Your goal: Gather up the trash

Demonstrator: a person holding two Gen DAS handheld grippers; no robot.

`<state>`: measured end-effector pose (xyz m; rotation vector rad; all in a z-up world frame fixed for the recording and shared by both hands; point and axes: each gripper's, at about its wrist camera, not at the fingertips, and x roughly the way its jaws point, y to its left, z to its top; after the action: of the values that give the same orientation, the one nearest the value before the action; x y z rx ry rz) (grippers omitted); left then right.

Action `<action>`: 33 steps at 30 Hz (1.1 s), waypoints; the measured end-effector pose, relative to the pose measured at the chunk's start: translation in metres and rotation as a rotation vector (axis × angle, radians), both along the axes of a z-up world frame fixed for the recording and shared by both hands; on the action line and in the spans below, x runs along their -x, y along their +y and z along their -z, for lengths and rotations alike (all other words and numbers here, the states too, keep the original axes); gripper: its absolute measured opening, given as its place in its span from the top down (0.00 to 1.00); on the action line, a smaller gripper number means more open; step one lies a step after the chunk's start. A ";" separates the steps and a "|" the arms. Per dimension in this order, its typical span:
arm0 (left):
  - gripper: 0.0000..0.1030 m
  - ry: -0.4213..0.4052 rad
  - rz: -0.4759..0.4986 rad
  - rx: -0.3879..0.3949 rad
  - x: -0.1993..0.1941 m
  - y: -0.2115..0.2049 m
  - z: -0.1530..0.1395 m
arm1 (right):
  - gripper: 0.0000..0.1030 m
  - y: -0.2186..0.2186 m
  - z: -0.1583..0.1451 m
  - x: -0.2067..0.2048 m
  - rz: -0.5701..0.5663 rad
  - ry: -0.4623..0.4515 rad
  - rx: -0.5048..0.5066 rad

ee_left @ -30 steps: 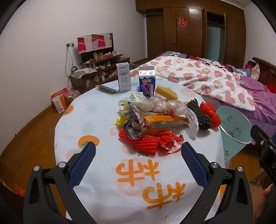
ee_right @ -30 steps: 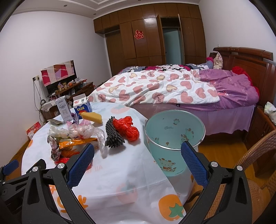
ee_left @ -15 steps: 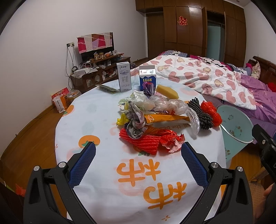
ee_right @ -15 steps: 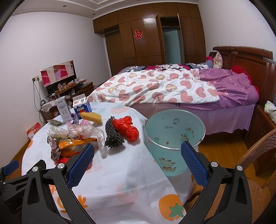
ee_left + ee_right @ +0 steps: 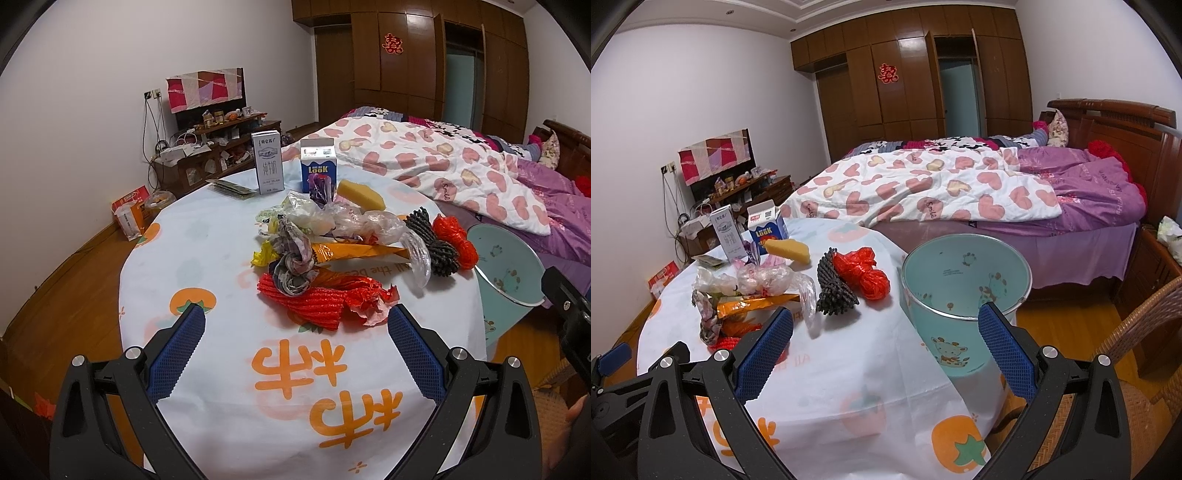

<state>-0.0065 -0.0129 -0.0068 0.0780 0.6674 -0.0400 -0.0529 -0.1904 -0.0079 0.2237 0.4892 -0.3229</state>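
Trash (image 5: pixel 325 254) lies heaped at the centre of the left wrist frame, on the round table (image 5: pixel 207 266), likely gathered so either tool can reach it. Nearest, the left gripper (image 5: pixel 293 341) spreads wide and empty at the bottom, aimed at the red mesh net (image 5: pixel 314 297) on the pile's near edge. The right gripper (image 5: pixel 884 341) is equally wide and empty, low in its own frame. Just beyond its right finger stands the teal bin (image 5: pixel 964 295), beside the table edge, mouth open for drops. Farther back, two cartons (image 5: pixel 291 166) stand upright.
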 end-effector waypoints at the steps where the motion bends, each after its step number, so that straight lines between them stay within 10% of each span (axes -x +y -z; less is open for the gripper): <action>1: 0.06 0.000 0.000 0.000 -0.001 0.000 0.000 | 0.05 0.000 0.000 0.000 0.000 0.000 0.000; 27: 0.06 0.037 -0.001 0.013 -0.012 0.023 0.023 | 0.06 0.001 0.008 -0.004 -0.009 0.004 0.006; 33: 0.06 0.103 -0.039 0.065 -0.031 0.066 0.046 | 0.22 -0.005 0.027 -0.016 -0.032 0.040 -0.002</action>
<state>0.0245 0.0535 -0.0529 0.0004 0.7694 -0.0287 -0.0374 -0.1958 -0.0346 0.2114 0.5322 -0.2965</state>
